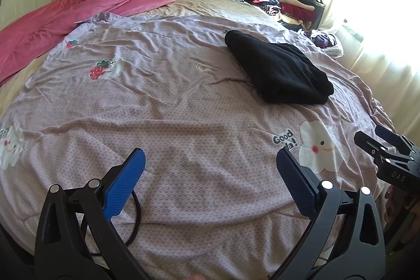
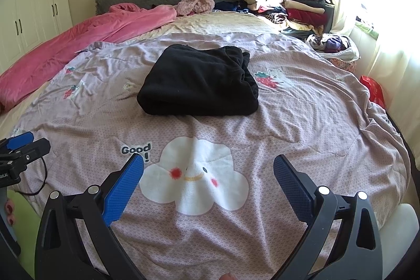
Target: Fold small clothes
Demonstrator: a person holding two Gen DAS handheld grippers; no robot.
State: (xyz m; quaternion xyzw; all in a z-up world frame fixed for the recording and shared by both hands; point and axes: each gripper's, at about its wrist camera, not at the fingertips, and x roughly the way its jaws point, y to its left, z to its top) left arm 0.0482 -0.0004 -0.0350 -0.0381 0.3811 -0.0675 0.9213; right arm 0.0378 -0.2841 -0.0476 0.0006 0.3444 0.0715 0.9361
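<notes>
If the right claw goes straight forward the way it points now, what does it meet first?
Probably the bedspread itself, at the cloud print between the open fingers. Further along that line lies the folded black garment. Depth is hard to judge through the fisheye.

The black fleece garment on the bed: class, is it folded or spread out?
Folded. The black fleece garment lies as a compact, thick rectangle with stacked layers along its edges.

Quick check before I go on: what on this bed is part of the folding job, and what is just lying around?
Job:
black garment, already folded on the lilac quilt
left gripper, open, empty
right gripper, open, empty

Lying about:
pink duvet
stack of clothes by the headboard
basket of laundry
black cable
</notes>
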